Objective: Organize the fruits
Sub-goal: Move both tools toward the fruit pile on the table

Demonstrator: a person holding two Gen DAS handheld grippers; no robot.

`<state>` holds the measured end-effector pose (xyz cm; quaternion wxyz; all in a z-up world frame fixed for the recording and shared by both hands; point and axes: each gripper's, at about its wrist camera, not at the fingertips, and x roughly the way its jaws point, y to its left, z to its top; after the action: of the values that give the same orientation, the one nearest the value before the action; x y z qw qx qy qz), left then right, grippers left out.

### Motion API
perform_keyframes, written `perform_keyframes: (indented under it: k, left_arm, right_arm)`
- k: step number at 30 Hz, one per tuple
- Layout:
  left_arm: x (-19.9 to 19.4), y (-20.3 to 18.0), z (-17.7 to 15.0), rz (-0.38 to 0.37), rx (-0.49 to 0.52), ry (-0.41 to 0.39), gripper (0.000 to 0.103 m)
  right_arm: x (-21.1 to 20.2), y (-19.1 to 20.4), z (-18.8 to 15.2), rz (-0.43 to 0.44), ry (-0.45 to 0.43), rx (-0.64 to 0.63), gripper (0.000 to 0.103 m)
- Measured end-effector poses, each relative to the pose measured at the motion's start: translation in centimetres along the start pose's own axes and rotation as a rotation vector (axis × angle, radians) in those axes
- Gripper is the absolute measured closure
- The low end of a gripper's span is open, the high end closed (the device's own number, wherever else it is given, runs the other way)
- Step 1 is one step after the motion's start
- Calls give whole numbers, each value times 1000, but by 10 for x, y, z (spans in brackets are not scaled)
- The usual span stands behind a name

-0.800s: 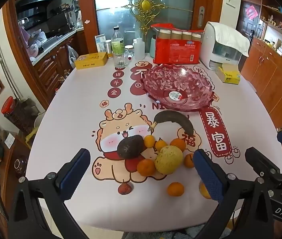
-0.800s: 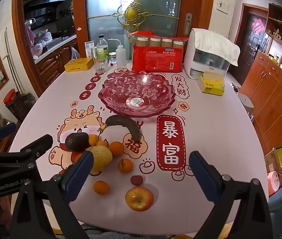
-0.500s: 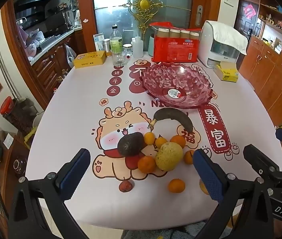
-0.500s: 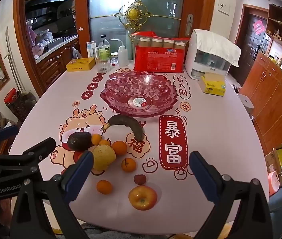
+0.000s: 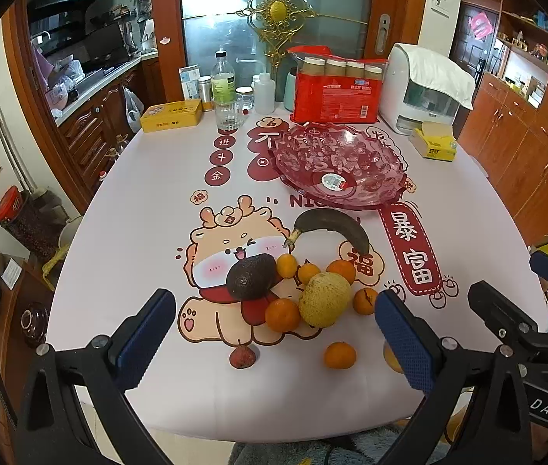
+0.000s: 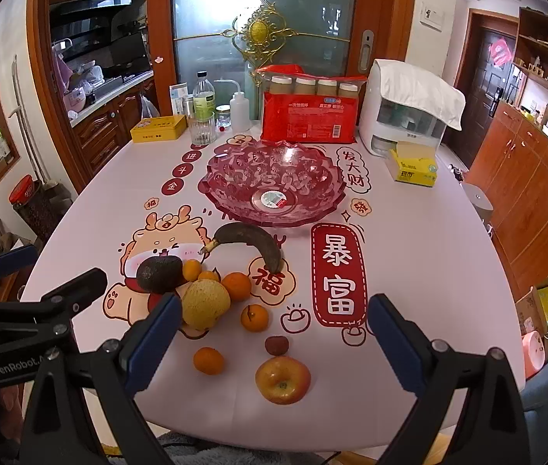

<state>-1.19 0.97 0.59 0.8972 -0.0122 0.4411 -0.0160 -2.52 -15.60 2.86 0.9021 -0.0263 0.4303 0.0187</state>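
Fruit lies loose on the near part of the table: a dark banana [image 5: 332, 224] [image 6: 252, 240], an avocado [image 5: 250, 276] [image 6: 160, 273], a yellow pear [image 5: 325, 299] [image 6: 205, 303], several small oranges [image 5: 282, 314] [image 6: 254, 317], a lychee [image 5: 242, 357] [image 6: 276, 345] and a red-yellow apple [image 6: 282, 379]. An empty pink glass bowl [image 5: 337, 166] [image 6: 274, 184] stands behind them. My left gripper [image 5: 274, 333] is open and empty, above the near edge in front of the fruit. My right gripper [image 6: 274, 337] is open and empty, over the apple and lychee.
At the table's far edge stand a red pack of jars [image 5: 335, 91], a white appliance [image 5: 425, 89], bottles and a glass [image 5: 227, 110], a yellow tin [image 5: 171, 115] and a yellow tissue pack [image 5: 434, 145]. Wooden cabinets [image 6: 525, 178] are at the right.
Both grippers have shifted slightly, so the table and fruit sit a little higher in the views. Nothing was grasped and the jaws stayed open.
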Motion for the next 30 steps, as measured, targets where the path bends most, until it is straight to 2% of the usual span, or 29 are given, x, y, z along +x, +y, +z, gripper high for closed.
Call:
perform_keyframes:
  k: [13, 15, 21, 30]
  left_arm:
    - [0, 1, -5, 5, 0, 1, 1]
    - [-1, 2, -8, 5, 1, 4, 1]
    - [5, 7, -16, 7, 7, 15, 1]
    - [12, 8, -10, 15, 27, 28, 1]
  right_arm:
    - [-2, 5, 3, 5, 3, 3, 6]
    - [0, -1, -7, 8, 6, 13, 6]
    - [0, 2, -10, 9, 11, 17, 6]
    - [3, 4, -11, 7, 11, 20, 6]
